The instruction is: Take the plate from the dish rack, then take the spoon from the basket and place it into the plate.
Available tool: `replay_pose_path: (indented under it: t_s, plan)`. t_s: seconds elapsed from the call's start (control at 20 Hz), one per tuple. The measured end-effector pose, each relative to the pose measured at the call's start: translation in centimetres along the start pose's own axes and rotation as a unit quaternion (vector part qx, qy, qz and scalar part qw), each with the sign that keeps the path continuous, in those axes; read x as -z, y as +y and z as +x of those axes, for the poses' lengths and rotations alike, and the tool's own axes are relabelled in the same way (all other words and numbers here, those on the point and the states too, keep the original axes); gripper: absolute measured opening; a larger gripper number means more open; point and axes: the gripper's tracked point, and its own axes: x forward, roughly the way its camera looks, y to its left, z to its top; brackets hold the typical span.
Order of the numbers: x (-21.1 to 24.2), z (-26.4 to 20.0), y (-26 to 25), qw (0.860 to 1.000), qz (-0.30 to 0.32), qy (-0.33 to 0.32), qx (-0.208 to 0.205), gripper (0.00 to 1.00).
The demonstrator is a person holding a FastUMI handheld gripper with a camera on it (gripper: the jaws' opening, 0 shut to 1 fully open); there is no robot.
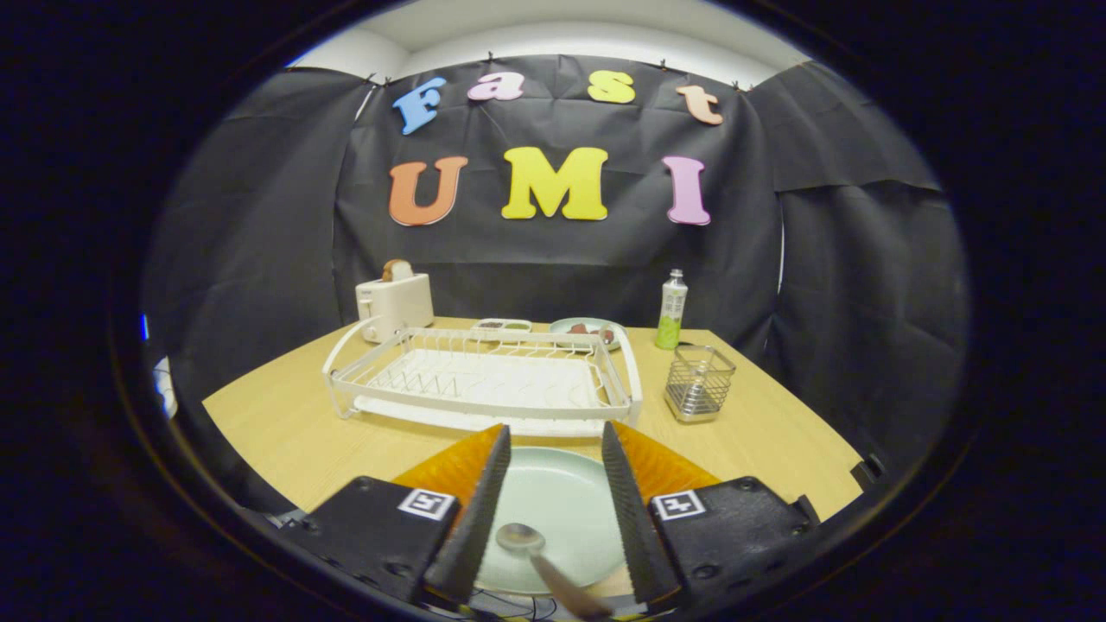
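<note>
Now fingers (553,449) wide apart (touching nothing), spoon (544,561) on plate (562,501).

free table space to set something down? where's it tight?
Bare table left of the dish rack, and right of the basket. Crowded behind the rack: toaster, small dishes, bottle. Open gripper straddles the plate holding the spoon.
</note>
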Motion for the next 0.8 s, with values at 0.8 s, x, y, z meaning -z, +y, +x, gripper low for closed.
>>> replay_pose_path:
  t_s: [0.8]
  plan:
    - [-1.4,-9.1,-5.3,0.999,0.015,-0.024,0.027,1.00]
